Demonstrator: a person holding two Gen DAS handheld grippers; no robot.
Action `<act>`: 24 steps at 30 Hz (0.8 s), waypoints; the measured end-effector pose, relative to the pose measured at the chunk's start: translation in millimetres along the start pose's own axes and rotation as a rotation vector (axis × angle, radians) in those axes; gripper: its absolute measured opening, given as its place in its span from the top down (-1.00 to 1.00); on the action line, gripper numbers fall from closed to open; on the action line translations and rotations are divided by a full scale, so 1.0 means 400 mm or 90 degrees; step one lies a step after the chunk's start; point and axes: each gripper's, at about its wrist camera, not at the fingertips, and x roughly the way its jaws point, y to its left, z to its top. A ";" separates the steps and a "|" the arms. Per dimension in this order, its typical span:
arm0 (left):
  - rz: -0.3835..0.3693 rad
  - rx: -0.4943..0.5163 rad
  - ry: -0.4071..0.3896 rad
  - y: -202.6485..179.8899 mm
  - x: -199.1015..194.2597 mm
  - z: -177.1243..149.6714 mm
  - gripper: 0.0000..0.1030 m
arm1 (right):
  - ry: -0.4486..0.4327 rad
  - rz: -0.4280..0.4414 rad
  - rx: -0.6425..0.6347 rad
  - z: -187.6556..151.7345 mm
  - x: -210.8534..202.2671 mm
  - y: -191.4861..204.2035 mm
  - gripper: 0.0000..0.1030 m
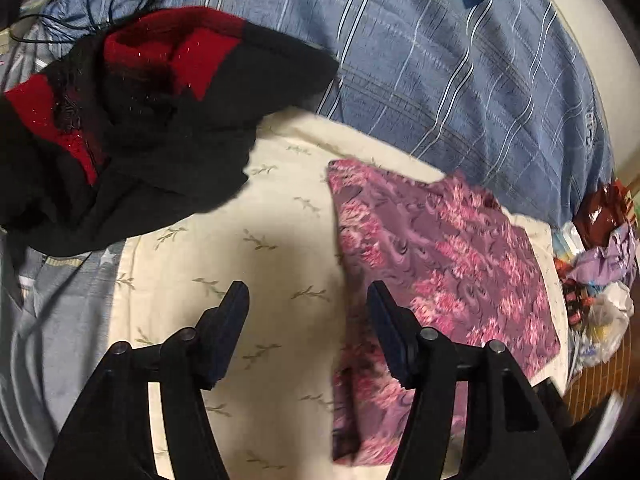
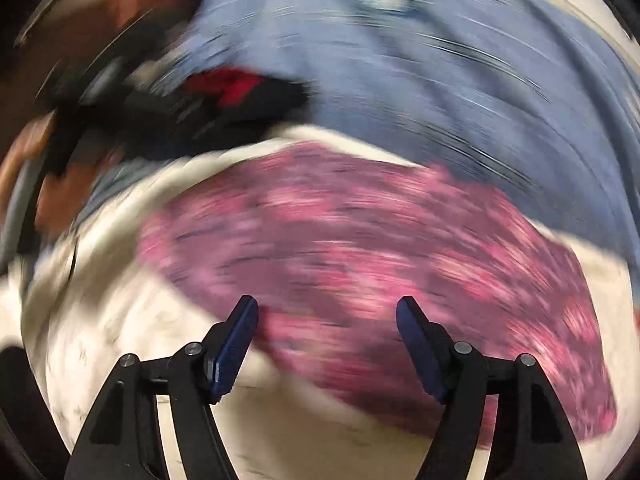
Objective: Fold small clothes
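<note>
A pink and purple patterned garment (image 1: pixel 440 264) lies folded flat on a cream leaf-print cloth (image 1: pixel 248 264). My left gripper (image 1: pixel 308 292) is open and empty, held above the cream cloth just left of the garment's near edge. A black and red knitted garment (image 1: pixel 132 120) lies crumpled at the left. In the right wrist view, which is heavily blurred, my right gripper (image 2: pixel 326 306) is open and empty over the near edge of the pink garment (image 2: pixel 360 248). The black and red garment (image 2: pixel 224 96) shows far left there.
A blue striped bedsheet (image 1: pixel 440 64) covers the bed beyond the cream cloth. Black cables (image 1: pixel 120 4) lie at the far left. Plastic bags and wrappers (image 1: pixel 596 264) pile at the right edge.
</note>
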 end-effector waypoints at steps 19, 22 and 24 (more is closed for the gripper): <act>-0.142 -0.030 0.240 -0.102 0.260 0.142 -0.65 | -0.096 -0.174 -0.234 0.098 0.104 0.166 0.75; -0.164 -0.016 0.230 -0.143 0.259 0.142 -0.11 | -0.104 -0.163 -0.227 0.096 0.094 0.157 0.75; -0.144 -0.008 0.224 -0.162 0.258 0.139 0.52 | -0.107 -0.154 -0.214 0.094 0.085 0.153 0.75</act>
